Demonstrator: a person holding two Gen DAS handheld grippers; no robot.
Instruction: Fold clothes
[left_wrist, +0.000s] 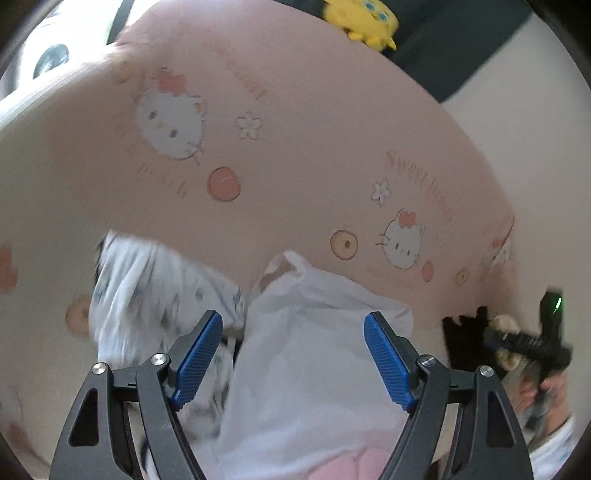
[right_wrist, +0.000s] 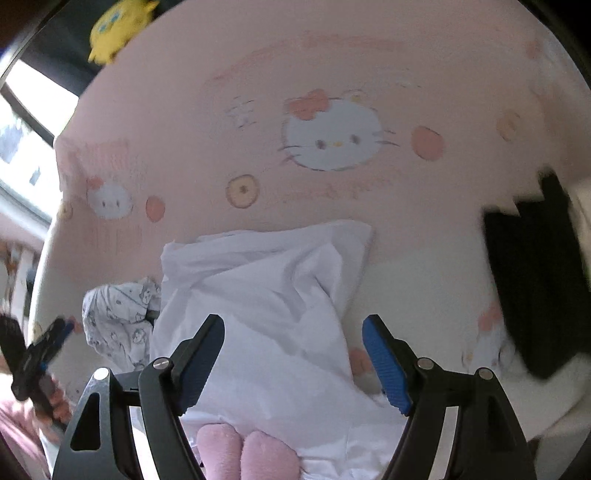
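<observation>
Now both claws hang spread wide and empty, left claw (left_wrist: 293, 356) and right claw (right_wrist: 293, 360), over the white garment (right_wrist: 266, 291) crumpled on the pink bed sheet (left_wrist: 295, 147), patterned cloth (right_wrist: 118, 321) just beside it, yellow plush (left_wrist: 364, 18) far back

Soft daylight enters from a bright window (right_wrist: 26, 122) at the right wrist view's left edge. Both fisheye views curve strongly toward dark corners. Motion blur smears the patterned garment (left_wrist: 147, 291) and the bedsheet (right_wrist: 332, 74) print.
</observation>
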